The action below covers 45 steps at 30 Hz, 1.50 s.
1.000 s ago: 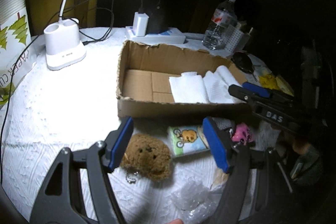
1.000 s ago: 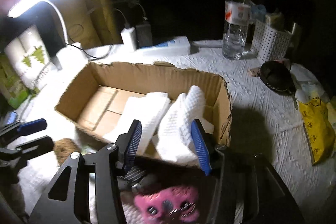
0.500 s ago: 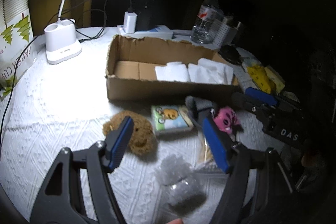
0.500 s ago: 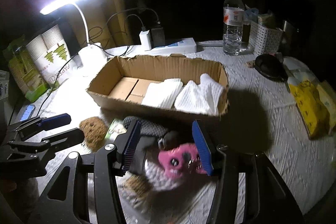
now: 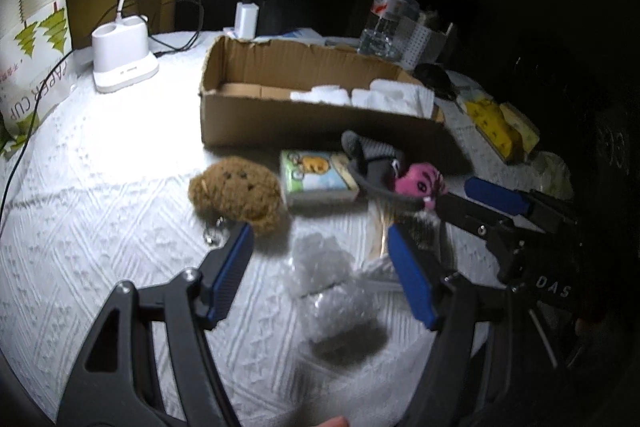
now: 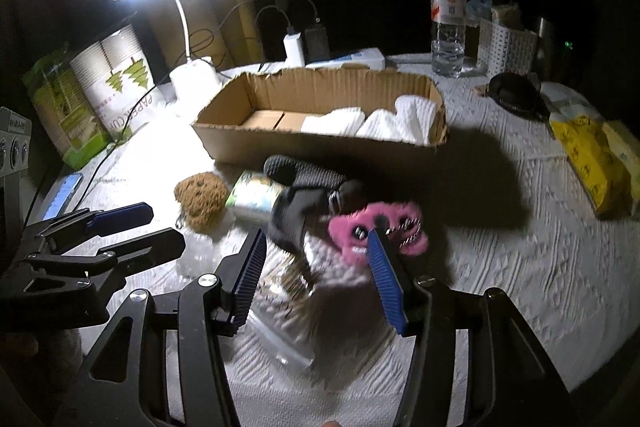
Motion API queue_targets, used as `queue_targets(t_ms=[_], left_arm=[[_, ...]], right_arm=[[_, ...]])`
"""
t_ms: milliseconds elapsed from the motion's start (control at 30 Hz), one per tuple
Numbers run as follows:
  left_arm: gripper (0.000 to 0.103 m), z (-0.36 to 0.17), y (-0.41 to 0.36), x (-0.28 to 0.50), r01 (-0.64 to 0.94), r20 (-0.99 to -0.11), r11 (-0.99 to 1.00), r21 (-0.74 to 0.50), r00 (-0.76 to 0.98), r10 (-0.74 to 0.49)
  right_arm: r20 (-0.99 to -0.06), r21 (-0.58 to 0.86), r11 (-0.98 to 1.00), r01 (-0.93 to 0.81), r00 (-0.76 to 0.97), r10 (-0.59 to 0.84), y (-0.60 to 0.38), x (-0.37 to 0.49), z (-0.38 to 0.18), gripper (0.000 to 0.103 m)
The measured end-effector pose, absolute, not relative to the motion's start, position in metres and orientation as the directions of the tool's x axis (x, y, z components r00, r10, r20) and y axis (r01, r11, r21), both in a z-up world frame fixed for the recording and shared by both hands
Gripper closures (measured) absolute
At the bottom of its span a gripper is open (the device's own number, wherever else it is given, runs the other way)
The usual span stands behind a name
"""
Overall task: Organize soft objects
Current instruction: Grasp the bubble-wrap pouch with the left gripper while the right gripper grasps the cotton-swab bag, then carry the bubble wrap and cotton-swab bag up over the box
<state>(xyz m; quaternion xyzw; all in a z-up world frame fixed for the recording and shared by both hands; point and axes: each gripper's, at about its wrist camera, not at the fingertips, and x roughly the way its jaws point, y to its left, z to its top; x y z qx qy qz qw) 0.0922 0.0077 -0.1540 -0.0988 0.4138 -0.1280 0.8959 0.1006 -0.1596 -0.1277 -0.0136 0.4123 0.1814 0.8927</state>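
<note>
Both tongs empty. Left tongs (image 5: 320, 263) stand wide apart over the crumpled clear plastic wrap (image 5: 324, 267), nothing touching the pads. Right tongs (image 6: 316, 267) are also apart, their jaws having just been opening; nothing pinched, though the pink plush (image 6: 380, 231) sits right at the tip of the right-side finger.

Loose soft things lie on the bench (image 6: 520, 267) in front of the cardboard box (image 6: 320, 147): brown plush (image 5: 236, 191), a printed tissue pack (image 5: 316, 175), a grey glove (image 6: 308, 187), the pink plush. Two folded white cloths (image 6: 384, 121) are already in the box's right half; the left half shows bare floor.

My read: I am picking the next item to box.

Notes to self for doing it well:
- Pink plush is nearest the right tongs; centre it between both pads before closing, not off one tip.
- It touches the glove, and a chain hangs off it. Grip the body, lift straight, watch for dragging.
- Soft fill: close gently, only until it stops slipping.
- Keep the left tongs well clear of the right's path.
- Drop into the empty left part of the box.
</note>
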Motion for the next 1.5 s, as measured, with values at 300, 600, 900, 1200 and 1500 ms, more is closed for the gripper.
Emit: queue_targets(t_ms=[300, 600, 900, 1200, 1500], left_arm=[[0.032, -0.174, 0.000, 0.090, 0.144, -0.752, 0.951, -0.274, 0.584, -0.305], [0.033, -0.197, -0.007, 0.099, 0.121, -0.797, 0.964, -0.237, 0.544, -0.264], [0.049, -0.202, -0.012, 0.097, 0.155, -0.792, 0.959, -0.236, 0.541, -0.282], [0.064, -0.196, -0.021, 0.088, 0.207, -0.772, 0.945, -0.252, 0.546, -0.326], [0.066, -0.176, -0.013, 0.079, 0.201, -0.737, 0.946, -0.256, 0.592, -0.326]], right_arm=[[-0.771, 0.153, 0.933, -0.327, 0.551, 0.319, -0.159, 0.096, -0.153, 0.047], [-0.792, 0.190, 0.931, -0.311, 0.512, 0.332, -0.163, 0.105, -0.170, 0.040], [-0.794, 0.267, 0.917, -0.296, 0.471, 0.383, -0.164, 0.113, -0.184, 0.035], [-0.785, 0.287, 0.900, -0.327, 0.458, 0.417, -0.159, 0.110, -0.184, 0.048], [-0.774, 0.244, 0.907, -0.343, 0.494, 0.395, -0.164, 0.098, -0.168, 0.058]])
